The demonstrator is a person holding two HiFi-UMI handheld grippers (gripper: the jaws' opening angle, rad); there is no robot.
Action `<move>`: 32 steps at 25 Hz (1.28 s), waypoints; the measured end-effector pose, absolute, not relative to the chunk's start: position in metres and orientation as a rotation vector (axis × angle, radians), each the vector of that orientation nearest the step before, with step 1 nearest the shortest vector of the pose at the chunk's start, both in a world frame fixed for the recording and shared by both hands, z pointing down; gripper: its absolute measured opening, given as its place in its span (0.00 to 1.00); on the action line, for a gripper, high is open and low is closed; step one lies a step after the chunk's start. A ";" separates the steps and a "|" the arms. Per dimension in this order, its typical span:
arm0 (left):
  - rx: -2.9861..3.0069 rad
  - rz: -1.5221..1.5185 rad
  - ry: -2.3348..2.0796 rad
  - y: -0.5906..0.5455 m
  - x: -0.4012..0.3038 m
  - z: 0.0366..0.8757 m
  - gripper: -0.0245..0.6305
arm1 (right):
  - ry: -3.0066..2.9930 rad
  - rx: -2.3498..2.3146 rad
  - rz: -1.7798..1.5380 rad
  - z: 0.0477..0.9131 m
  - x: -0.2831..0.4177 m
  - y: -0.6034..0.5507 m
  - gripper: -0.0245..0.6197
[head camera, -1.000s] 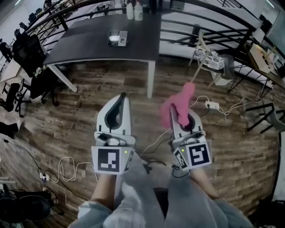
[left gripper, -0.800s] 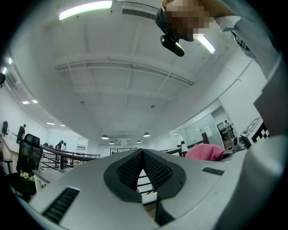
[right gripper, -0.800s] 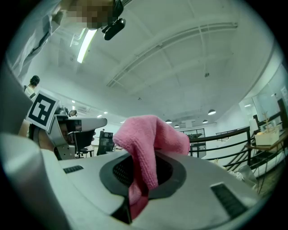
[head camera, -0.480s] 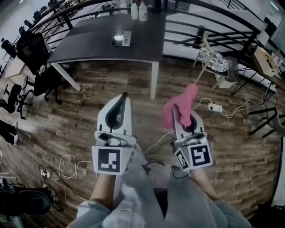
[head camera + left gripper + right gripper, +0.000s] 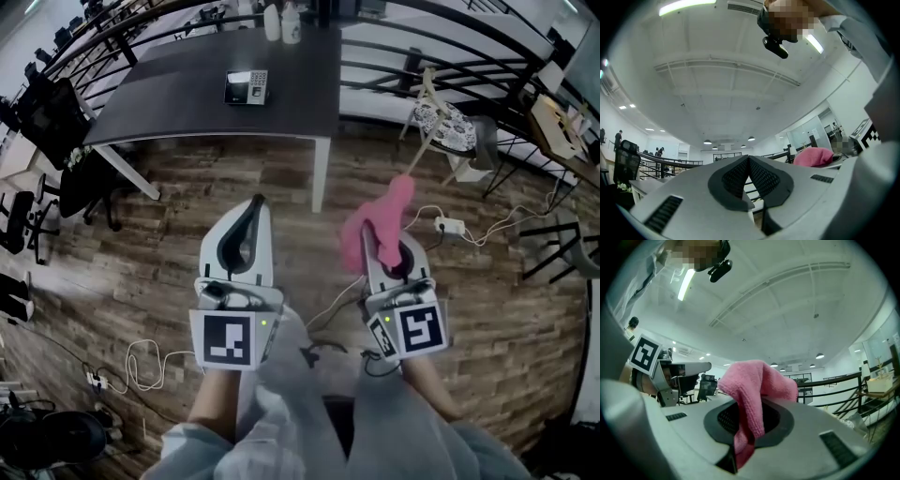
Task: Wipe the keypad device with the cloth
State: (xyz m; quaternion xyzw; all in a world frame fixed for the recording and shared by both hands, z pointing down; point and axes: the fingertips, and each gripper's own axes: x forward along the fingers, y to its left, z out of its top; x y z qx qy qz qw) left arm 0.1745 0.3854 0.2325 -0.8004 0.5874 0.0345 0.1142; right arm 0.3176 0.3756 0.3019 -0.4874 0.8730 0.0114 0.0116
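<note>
Keypad device [image 5: 247, 86] lies flat on the dark table [image 5: 187, 103], at about 12 o'clock from both grippers and well apart from them, so no wiping has begun. It looks like a small, hard, rectangular slab with a pale screen beside a grid of keys.

The right gripper [image 5: 372, 239] is clamped on the pink cloth [image 5: 380, 220], a soft, nubbly microfibre that bunches up and flops toward 1 o'clock. Only a narrow fold sits between the ribbed black pads, so a firm drag across the keys could probably tug it free. The left gripper [image 5: 257, 204] has its 2 jaws pressed together with nothing between them.

The tabletop looks smooth and matte, and the device looks light. Wiped with 1 gripper and not braced, it may skate toward the 2 bottles [image 5: 281, 21] at the far edge, at 12 o'clock. Loose cables [image 5: 141, 361] trail over the wood-plank floor at 7 o'clock and between the feet, a likely snag on the walk over.
</note>
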 end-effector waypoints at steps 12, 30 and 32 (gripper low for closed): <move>-2.356 0.114 1.704 0.308 0.119 0.227 0.04 | 2.732 -1.531 0.016 0.300 0.260 0.299 0.10; -2.361 0.110 1.683 0.207 0.022 0.231 0.04 | 2.733 -1.544 0.014 0.298 0.158 0.193 0.10; -2.361 0.114 1.678 0.199 0.016 0.232 0.04 | 2.734 -1.545 0.020 0.298 0.152 0.186 0.10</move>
